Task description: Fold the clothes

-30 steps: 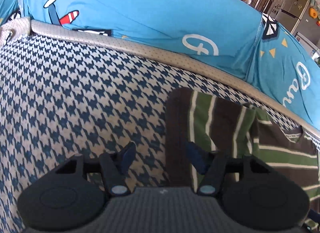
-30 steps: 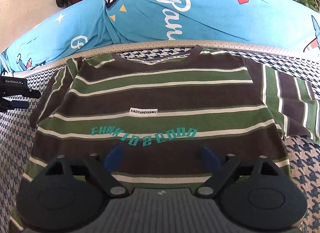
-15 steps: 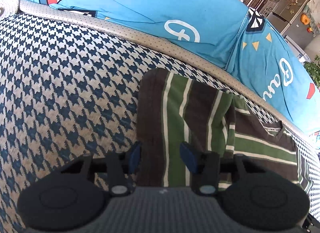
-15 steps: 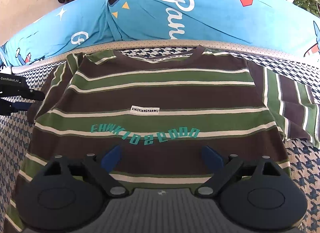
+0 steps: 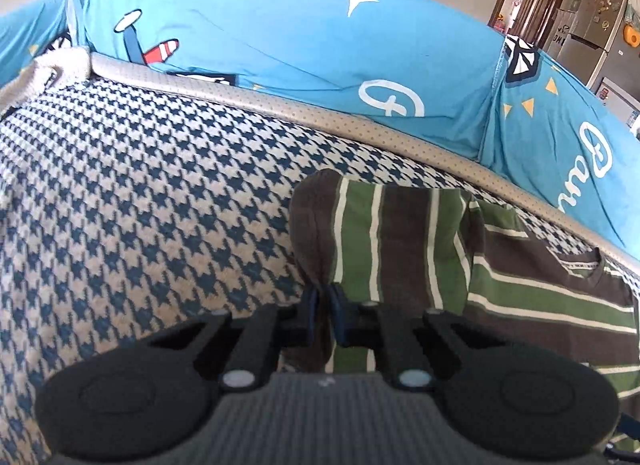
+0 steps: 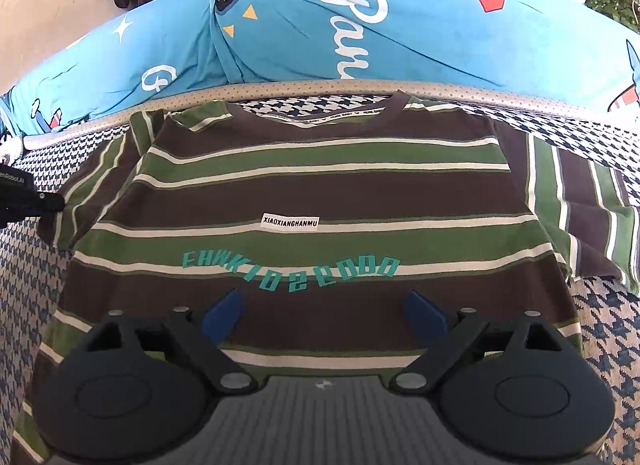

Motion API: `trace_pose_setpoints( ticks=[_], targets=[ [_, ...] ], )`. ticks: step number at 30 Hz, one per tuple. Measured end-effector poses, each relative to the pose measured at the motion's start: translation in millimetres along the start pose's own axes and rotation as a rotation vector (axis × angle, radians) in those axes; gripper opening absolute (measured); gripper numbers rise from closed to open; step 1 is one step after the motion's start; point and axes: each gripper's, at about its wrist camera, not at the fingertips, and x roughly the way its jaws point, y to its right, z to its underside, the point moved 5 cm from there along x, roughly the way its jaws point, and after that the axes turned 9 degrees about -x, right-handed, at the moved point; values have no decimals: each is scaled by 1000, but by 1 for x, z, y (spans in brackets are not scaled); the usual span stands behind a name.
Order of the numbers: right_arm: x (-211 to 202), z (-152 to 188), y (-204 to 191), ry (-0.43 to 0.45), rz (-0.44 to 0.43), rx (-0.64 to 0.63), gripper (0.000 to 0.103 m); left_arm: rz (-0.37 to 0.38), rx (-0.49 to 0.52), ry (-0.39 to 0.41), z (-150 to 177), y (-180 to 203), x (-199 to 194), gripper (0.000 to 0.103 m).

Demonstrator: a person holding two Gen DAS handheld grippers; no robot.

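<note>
A brown, green and white striped T-shirt (image 6: 320,193) lies face up on the houndstooth cushion, collar toward the blue pillows. In the left wrist view my left gripper (image 5: 324,301) is shut on the cuff edge of the shirt's left sleeve (image 5: 384,233), which bunches and lifts a little at the pinch. The same gripper (image 6: 28,201) shows at the left edge of the right wrist view, at that sleeve. My right gripper (image 6: 322,313) stands open above the lower front of the shirt, below the teal lettering, with nothing pinched between its fingers.
Blue printed pillows (image 6: 360,25) line the back behind a grey dotted piping edge (image 5: 320,121). Bare houndstooth cushion (image 5: 140,205) spreads left of the shirt. The right sleeve (image 6: 580,205) lies flat to the right. A fridge (image 5: 600,25) and a doorway stand far behind.
My left gripper moved right onto the sleeve's cuff and went from open to shut on it, lifting the fabric slightly. The right gripper stayed put and open.
</note>
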Motion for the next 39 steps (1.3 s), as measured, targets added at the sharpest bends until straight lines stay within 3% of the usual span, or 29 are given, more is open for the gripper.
trace_pose_setpoints(
  ticks=[3, 7, 14, 18, 22, 25, 28, 39],
  targets=[
    [0, -1, 0, -3, -3, 1, 91, -76, 31, 9, 8, -7, -1, 5],
    [-1, -1, -2, -4, -13, 1, 91, -97, 40, 1, 9, -7, 4, 5],
    [-2, 0, -3, -6, -13, -3, 91, -40, 45, 63, 0, 10, -8, 8],
    [-2, 0, -4, -9, -9, -7, 91, 36, 31, 84, -7, 23, -7, 10],
    [-3, 0, -6, -10, -7, -11, 92, 103, 34, 84, -8, 39, 1, 20],
    [-3, 0, -6, -10, -9, -13, 92, 129, 37, 74, -5, 51, 14, 21],
    [-3, 0, -6, -10, -16, -8, 92, 142, 41, 62, -2, 62, 29, 21],
    [-3, 0, -10, -7, -40, 15, 98, 114, 98, 101, -1, 92, 67, 40]
  ],
)
